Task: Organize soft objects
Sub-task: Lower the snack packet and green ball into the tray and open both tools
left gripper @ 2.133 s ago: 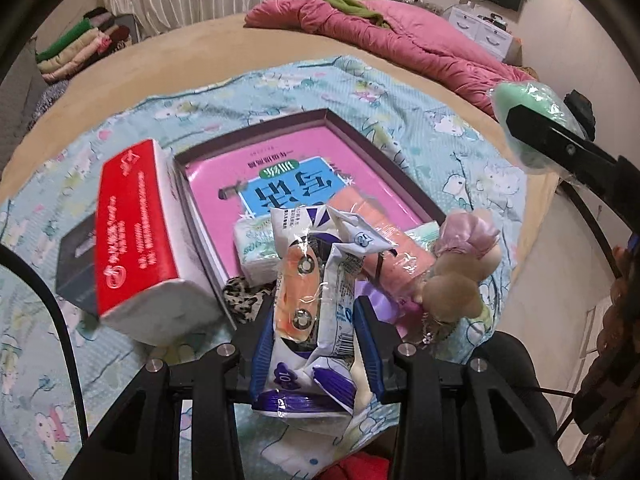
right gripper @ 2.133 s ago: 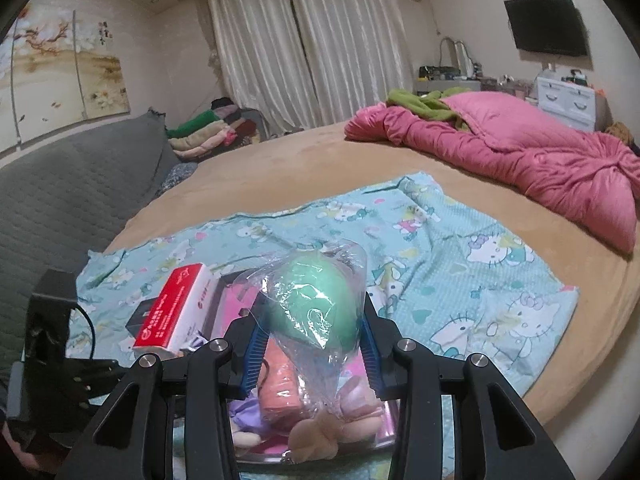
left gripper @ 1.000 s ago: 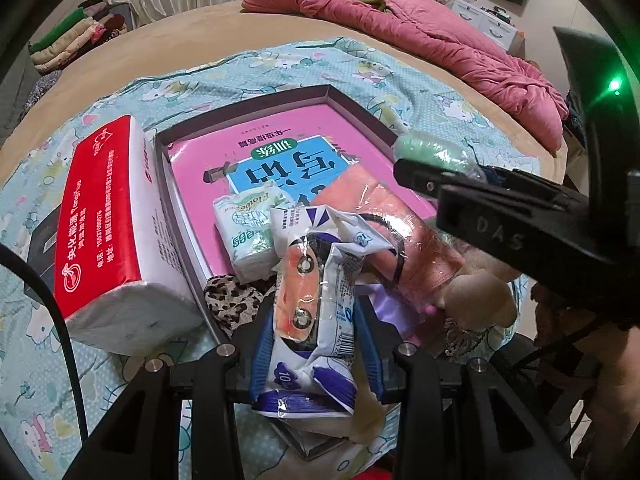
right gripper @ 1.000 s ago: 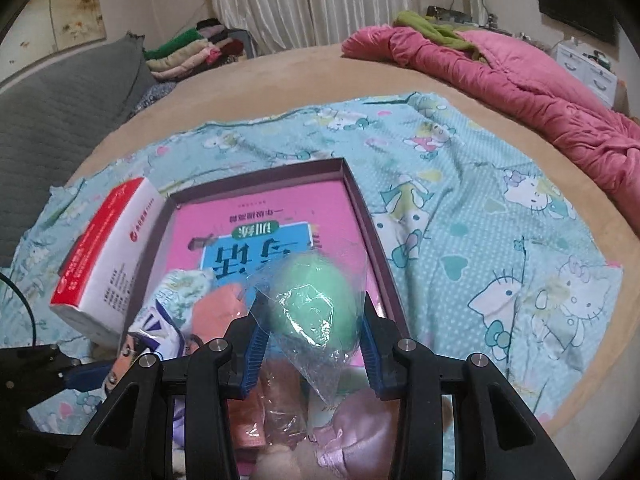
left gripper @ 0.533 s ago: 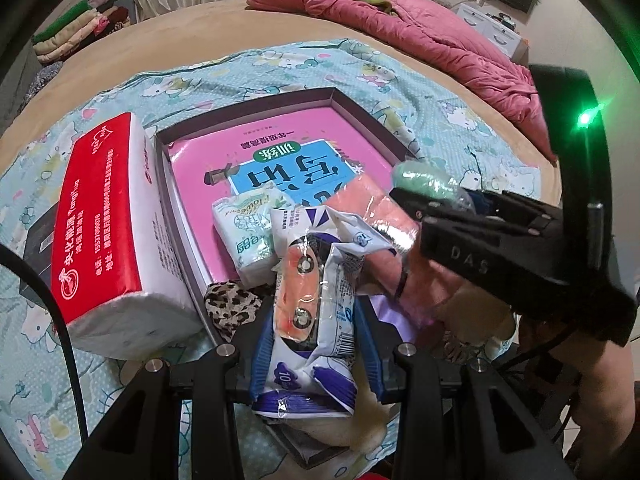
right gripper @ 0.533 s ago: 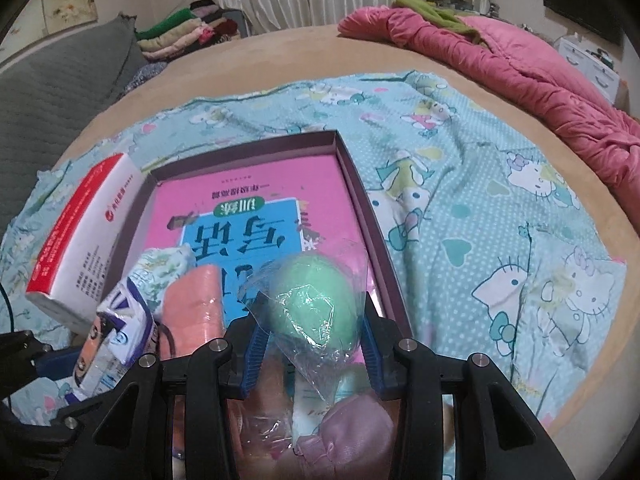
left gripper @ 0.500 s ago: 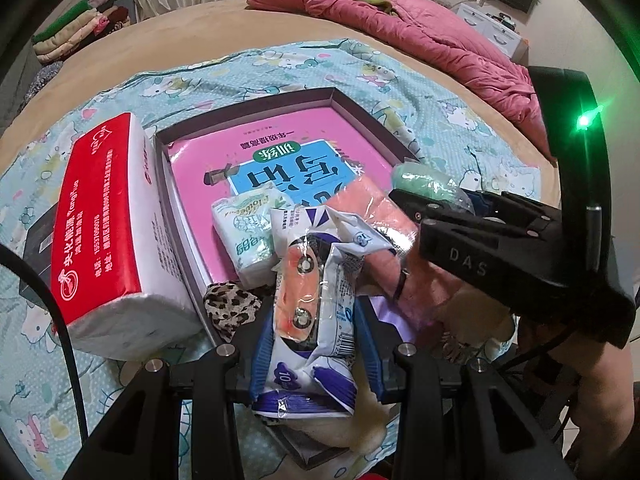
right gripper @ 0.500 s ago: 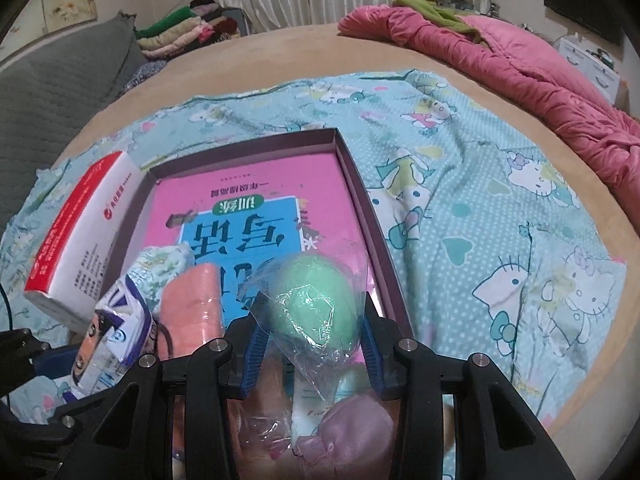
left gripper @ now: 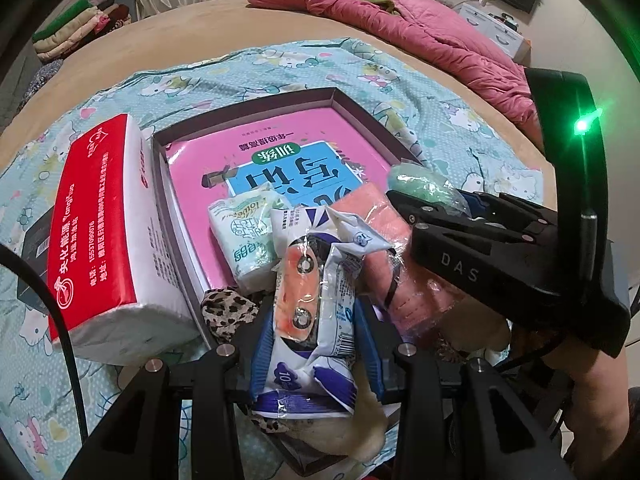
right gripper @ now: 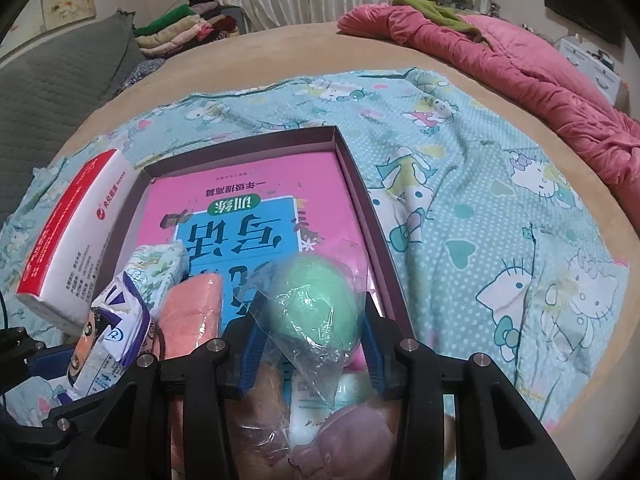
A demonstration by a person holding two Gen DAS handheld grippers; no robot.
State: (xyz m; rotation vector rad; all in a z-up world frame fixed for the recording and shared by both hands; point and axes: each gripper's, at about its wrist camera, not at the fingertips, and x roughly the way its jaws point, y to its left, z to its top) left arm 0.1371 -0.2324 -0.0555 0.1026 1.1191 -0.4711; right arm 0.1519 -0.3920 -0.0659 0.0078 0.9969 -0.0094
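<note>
Left gripper (left gripper: 316,344) sits at the bottom middle of its own view, jaws clamped on a white and purple tissue packet (left gripper: 310,312) with an orange cartoon face on it; the packet stands up between the blue pads and its top leans toward the middle of the frame; same packet pokes into the lower left of the right wrist view (right gripper: 114,340).

Right gripper (right gripper: 310,344) is closed around a green sponge ball (right gripper: 314,300) wrapped in crinkly clear plastic, lower middle of that frame; from the left wrist view the ball (left gripper: 420,186) shows at centre right, sticking out past the black gripper body, low over the box's right side.

The dark purple box (left gripper: 360,114) fills the middle of both frames and lies on a teal cartoon-cat sheet (right gripper: 480,200); a pink booklet (left gripper: 280,148) covers its floor. On top of the booklet, near the lower middle: a small green-print tissue pack (left gripper: 246,236), and just right of it a peach rolled cloth (left gripper: 384,256) in clear wrap with a black band around it; a leopard-print bit (left gripper: 228,312) sits at the box's lower left corner.

Red and white tissue brick (left gripper: 100,232) leans against the box's left wall, left side of frame; pink quilt (left gripper: 400,28) is bunched up at the upper right.
</note>
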